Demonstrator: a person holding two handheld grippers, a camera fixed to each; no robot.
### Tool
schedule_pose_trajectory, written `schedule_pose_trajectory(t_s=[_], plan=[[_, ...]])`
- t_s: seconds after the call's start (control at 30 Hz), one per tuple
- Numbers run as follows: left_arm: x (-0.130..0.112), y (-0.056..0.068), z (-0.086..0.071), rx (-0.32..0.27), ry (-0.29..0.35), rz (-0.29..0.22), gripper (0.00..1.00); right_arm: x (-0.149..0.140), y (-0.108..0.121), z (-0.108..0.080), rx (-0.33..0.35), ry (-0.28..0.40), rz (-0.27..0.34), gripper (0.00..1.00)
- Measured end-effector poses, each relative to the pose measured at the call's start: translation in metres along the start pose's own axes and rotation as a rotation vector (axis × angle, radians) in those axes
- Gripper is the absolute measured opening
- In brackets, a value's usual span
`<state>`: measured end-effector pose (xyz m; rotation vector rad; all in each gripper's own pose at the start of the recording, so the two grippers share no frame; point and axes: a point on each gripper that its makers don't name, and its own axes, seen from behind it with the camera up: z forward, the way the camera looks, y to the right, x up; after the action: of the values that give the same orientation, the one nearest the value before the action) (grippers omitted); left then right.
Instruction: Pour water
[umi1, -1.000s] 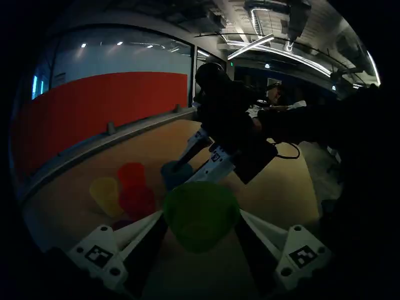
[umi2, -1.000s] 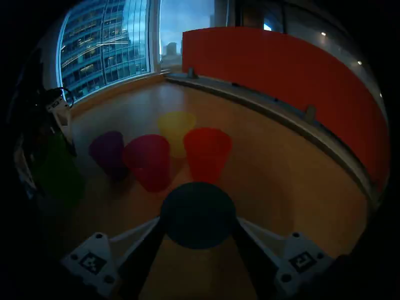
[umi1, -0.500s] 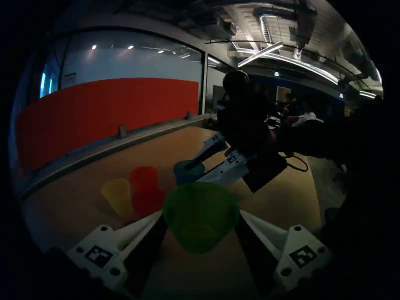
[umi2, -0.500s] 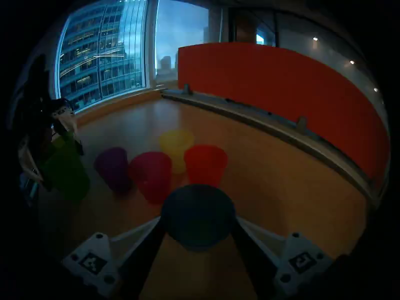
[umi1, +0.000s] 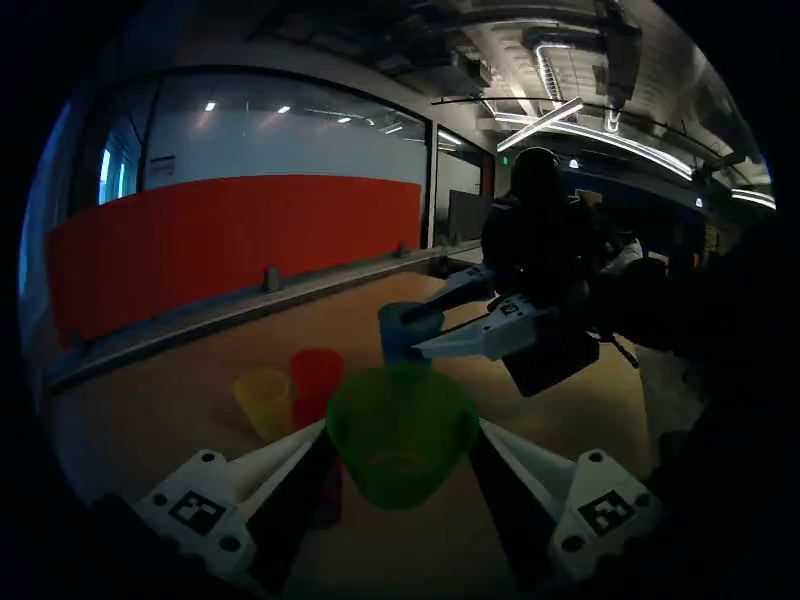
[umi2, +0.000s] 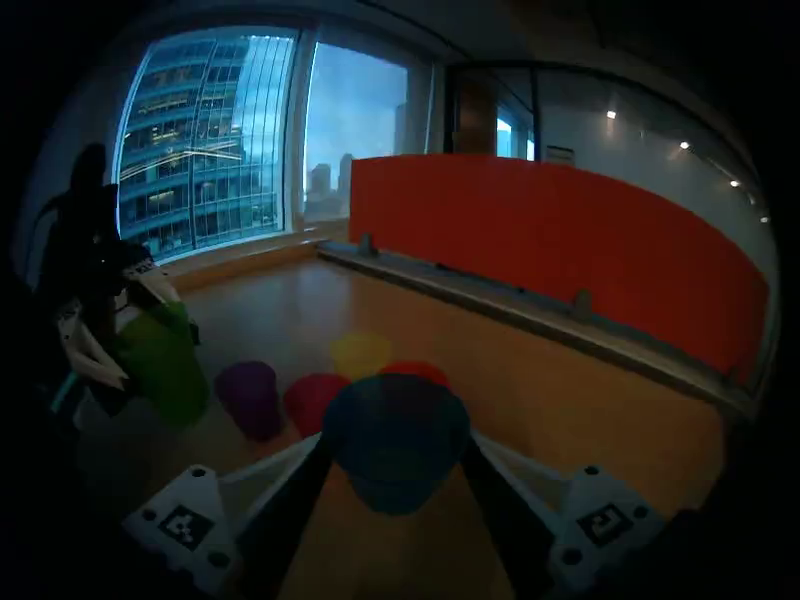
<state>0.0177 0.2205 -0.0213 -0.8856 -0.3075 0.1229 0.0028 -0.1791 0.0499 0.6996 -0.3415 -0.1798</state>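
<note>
My left gripper (umi1: 402, 450) is shut on a green cup (umi1: 402, 436), held upright above the wooden table (umi1: 180, 395). My right gripper (umi2: 396, 455) is shut on a blue cup (umi2: 396, 440), also upright and raised. In the left gripper view the blue cup (umi1: 408, 330) and the right gripper (umi1: 470, 318) hang ahead, a little right of centre. In the right gripper view the green cup (umi2: 165, 365) and the left gripper (umi2: 115, 330) sit at the far left. Whether either cup holds water is too dark to tell.
Yellow (umi2: 360, 352), red (umi2: 412, 372), pink (umi2: 315, 398) and purple (umi2: 250, 397) cups stand grouped on the table below the blue cup. The yellow cup (umi1: 263, 400) and red cup (umi1: 316, 378) sit left of the green one. An orange partition (umi2: 560, 240) lines the table's far edge. Windows (umi2: 200, 140) lie behind.
Both grippers have risen with their cups: the standing cups sit lower and smaller in each view. The right gripper with the blue cup has shifted right and up in the left gripper view.
</note>
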Motion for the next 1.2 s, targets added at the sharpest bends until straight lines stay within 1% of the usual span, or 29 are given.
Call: schedule_pose_trajectory(t_s=[0.17,0.37,0.67,0.87,1.2], plan=[[0.004,-0.007,-0.005,0.031,0.015,0.008,0.86,0.018,-0.005,-0.008,-0.01,0.068,0.002,0.9],[0.01,-0.014,-0.01,0.055,0.039,0.011,0.86,0.04,-0.009,-0.018,-0.025,0.14,-0.003,0.9],[0.021,-0.019,-0.019,0.087,0.08,0.031,0.86,0.067,-0.014,-0.035,-0.034,0.225,-0.003,0.9],[0.03,-0.022,-0.023,0.103,0.109,0.025,0.86,0.078,-0.019,-0.043,-0.039,0.251,-0.015,0.9],[0.045,-0.02,-0.032,0.102,0.149,0.019,0.86,0.088,-0.032,-0.049,-0.026,0.263,-0.038,0.9]])
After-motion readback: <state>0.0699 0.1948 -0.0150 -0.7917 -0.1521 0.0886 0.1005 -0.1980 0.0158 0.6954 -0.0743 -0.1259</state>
